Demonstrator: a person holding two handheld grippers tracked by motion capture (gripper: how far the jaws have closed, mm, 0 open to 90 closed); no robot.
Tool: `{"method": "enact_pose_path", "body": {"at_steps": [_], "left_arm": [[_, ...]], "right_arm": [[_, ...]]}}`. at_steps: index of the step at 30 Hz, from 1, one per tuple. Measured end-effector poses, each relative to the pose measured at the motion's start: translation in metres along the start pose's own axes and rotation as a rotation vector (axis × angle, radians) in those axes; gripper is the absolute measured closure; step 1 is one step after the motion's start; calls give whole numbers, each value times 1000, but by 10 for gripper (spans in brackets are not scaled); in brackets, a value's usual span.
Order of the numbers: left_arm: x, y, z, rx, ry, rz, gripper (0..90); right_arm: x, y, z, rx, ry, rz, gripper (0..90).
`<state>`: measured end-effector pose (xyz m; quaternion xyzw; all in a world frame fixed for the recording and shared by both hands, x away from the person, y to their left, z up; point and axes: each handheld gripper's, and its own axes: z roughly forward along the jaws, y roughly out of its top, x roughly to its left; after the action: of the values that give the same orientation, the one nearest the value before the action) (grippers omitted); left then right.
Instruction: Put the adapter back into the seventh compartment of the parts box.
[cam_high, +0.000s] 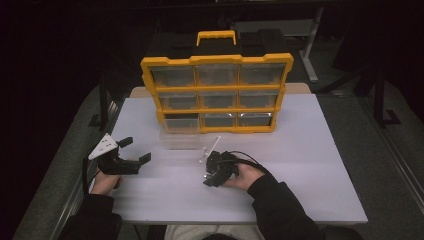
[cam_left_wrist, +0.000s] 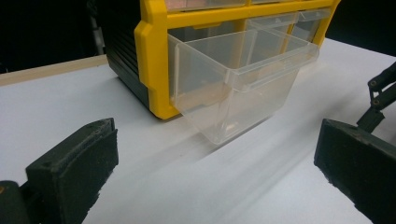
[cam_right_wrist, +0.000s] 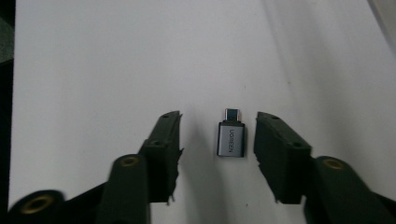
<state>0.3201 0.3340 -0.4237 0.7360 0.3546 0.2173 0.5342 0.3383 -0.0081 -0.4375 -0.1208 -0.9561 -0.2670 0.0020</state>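
We are at the pick-up: our right gripper (cam_right_wrist: 217, 140) straddles a small grey adapter (cam_right_wrist: 230, 139) lying flat on the white table (cam_high: 310, 150), jaws apart on either side and not yet pressing it (a gap shows on both sides). Next we need to squeeze evenly, then lift toward the clear drawer (cam_left_wrist: 238, 88) pulled out of the yellow organizer (cam_high: 216, 95). Our left gripper (cam_high: 129, 152) rests released, facing that drawer. Nothing lies between the adapter and the drawer.
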Motion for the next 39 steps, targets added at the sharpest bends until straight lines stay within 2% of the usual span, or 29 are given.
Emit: {"method": "enact_pose_path", "body": {"at_steps": [3, 6, 11, 17, 39], "left_arm": [[0, 0, 0, 0, -1, 1, 0], [0, 0, 0, 0, 0, 1, 0], [0, 0, 0, 0, 0, 2, 0], [0, 0, 0, 1, 0, 2, 0], [0, 0, 0, -1, 3, 1, 0]], "right_arm": [[1, 0, 1, 4, -15, -16, 675], [1, 0, 2, 6, -29, -18, 745], [1, 0, 1, 12, -44, -21, 749], [1, 0, -3, 6, -36, -6, 751], [-6, 10, -35, -37, -47, -9, 751]]}}
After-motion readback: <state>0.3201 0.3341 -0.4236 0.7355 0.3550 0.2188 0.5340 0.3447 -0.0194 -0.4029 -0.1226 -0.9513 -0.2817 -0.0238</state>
